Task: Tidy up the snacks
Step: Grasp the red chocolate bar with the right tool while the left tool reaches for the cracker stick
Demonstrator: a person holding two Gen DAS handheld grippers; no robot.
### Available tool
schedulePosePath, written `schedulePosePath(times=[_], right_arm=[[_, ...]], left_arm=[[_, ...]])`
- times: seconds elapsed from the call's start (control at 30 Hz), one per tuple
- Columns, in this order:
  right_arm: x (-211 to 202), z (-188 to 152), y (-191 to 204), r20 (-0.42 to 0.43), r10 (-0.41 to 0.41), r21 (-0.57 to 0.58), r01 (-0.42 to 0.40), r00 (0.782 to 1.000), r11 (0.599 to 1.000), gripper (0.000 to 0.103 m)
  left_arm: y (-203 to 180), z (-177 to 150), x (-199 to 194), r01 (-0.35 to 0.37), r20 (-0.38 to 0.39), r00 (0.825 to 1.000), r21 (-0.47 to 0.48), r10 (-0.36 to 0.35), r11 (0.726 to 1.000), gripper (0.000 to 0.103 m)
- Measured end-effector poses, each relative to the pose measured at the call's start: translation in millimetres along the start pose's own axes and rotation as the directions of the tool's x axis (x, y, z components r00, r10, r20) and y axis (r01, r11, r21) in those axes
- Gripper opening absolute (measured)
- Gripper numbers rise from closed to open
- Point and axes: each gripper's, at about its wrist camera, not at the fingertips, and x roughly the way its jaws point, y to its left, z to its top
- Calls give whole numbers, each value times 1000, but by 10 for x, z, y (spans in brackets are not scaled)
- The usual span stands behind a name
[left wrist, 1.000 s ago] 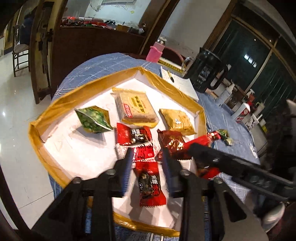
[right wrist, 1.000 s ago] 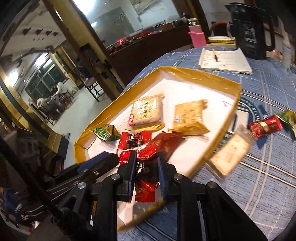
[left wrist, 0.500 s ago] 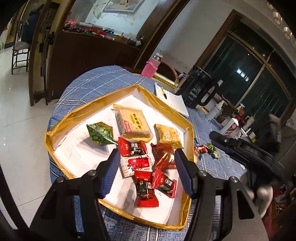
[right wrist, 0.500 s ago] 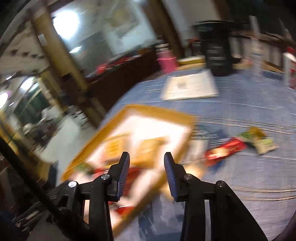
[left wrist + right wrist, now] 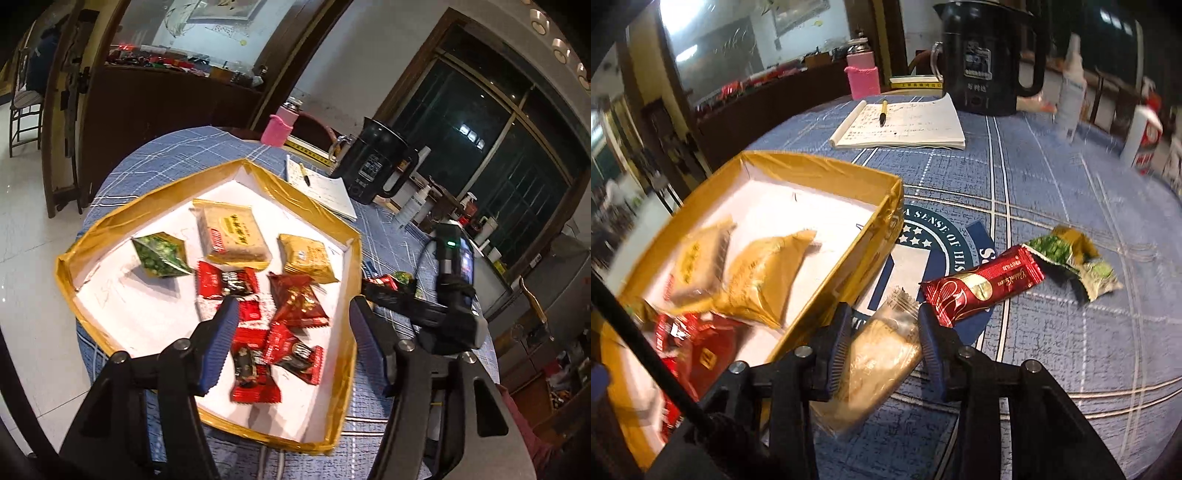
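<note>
A gold-rimmed white tray (image 5: 303, 206) on the blue tablecloth holds several snack packs: a green one (image 5: 159, 254), two tan ones (image 5: 232, 232), several red ones (image 5: 255, 373). My left gripper (image 5: 291, 347) is open and empty above the tray's near end. My right gripper (image 5: 882, 347) is open, its fingers either side of a clear-wrapped tan biscuit pack (image 5: 875, 365) lying on the cloth beside the tray (image 5: 871, 236). A red bar (image 5: 982, 288) and a green-gold pack (image 5: 1071, 258) lie on the cloth to the right.
A notebook with a pen (image 5: 901, 122), a black kettle (image 5: 986, 55), a pink-sleeved bottle (image 5: 862, 72) and white bottles (image 5: 1071, 85) stand at the table's far side. The right gripper's body (image 5: 443, 317) shows beside the tray in the left wrist view.
Both grippers have opened and drawn back from the red packs in the tray. The right gripper has swung right, off the tray, to the biscuit pack on the cloth.
</note>
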Motion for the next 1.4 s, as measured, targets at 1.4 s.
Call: schedulePosePath(times=[1.4], right_arm=[[123, 255, -822, -134, -90, 108, 105, 987, 989, 26]], left_arm=[[-898, -324, 51, 168, -84, 985, 243, -152, 955, 65]])
